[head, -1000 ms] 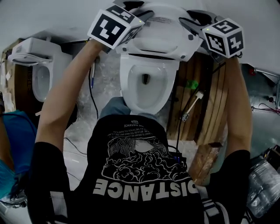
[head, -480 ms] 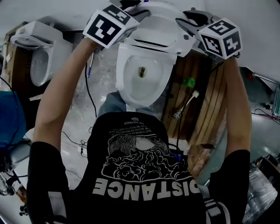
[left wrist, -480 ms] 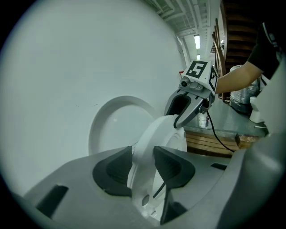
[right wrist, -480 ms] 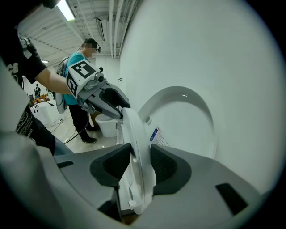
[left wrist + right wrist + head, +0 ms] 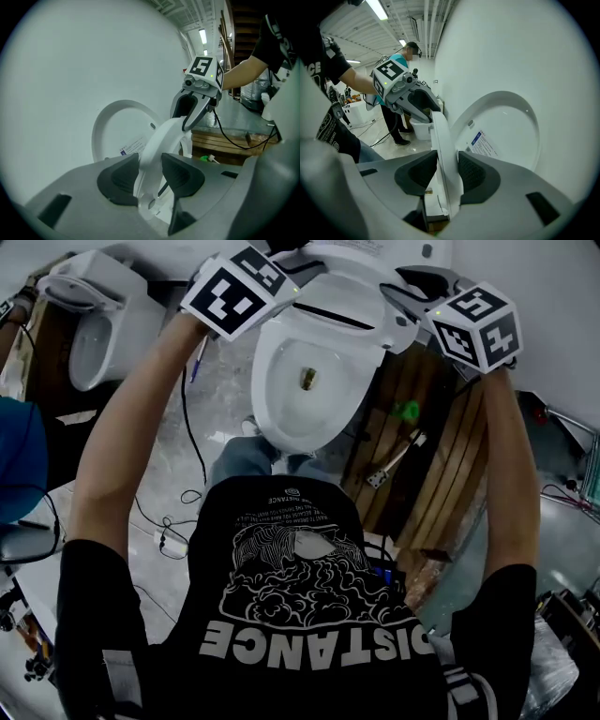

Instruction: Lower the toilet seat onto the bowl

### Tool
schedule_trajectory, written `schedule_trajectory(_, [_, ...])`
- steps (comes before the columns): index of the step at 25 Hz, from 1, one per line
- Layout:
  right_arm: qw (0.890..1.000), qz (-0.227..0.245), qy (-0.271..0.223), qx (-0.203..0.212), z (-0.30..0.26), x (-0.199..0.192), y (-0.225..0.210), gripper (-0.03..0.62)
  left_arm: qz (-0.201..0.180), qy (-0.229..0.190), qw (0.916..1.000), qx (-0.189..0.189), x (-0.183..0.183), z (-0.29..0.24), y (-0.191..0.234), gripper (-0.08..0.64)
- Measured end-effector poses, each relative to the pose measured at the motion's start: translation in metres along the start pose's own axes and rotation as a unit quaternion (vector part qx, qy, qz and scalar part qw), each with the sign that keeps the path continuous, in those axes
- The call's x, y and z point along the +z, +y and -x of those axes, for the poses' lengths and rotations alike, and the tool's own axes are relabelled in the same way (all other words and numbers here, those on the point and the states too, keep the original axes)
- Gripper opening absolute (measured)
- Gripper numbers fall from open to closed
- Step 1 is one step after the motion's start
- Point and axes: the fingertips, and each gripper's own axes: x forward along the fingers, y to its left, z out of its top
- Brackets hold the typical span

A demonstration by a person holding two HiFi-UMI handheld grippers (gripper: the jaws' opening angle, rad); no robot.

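A white toilet stands in front of me, its bowl uncovered. The seat is tilted partway up, and the lid leans back on the wall behind it. My left gripper is shut on the seat's left side; the ring runs between its dark pads. My right gripper is shut on the right side of the seat, its jaws having just been closing on it. Each gripper view shows the other gripper across the seat.
A second white toilet stands at the left. Wooden pallets lean to the right of the bowl, with a green object and a white brush by them. Cables lie on the floor. A person in a teal shirt stands behind.
Both grippers have come away from the wall with the seat between their jaws. The head view has swung, and the toilet now sits higher in it.
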Motion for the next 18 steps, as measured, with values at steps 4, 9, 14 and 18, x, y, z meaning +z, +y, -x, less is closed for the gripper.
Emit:
schedule_trajectory(4, [1.0, 0.002, 0.006, -0.006, 0.004, -0.005, 0.017, 0.149, -0.011, 0.002, 0.9999, -0.005, -0.005, 0.011, -0.015, 0.163])
schedule_trajectory(9, [1.0, 0.002, 0.021, -0.012, 0.003, -0.01, 0.04, 0.152, -0.023, -0.004, 0.9993, -0.029, -0.018, 0.025, -0.03, 0.16])
schedule_trajectory(14, [0.999, 0.019, 0.031, -0.037, 0.008, -0.02, 0.069, 0.152, -0.047, -0.009, 0.9977, -0.047, -0.03, 0.039, -0.056, 0.16])
schedule_trajectory(18, [0.997, 0.037, 0.043, -0.05, 0.005, -0.03, 0.095, 0.152, -0.071, -0.005, 0.9957, -0.06, -0.047, 0.05, -0.075, 0.158])
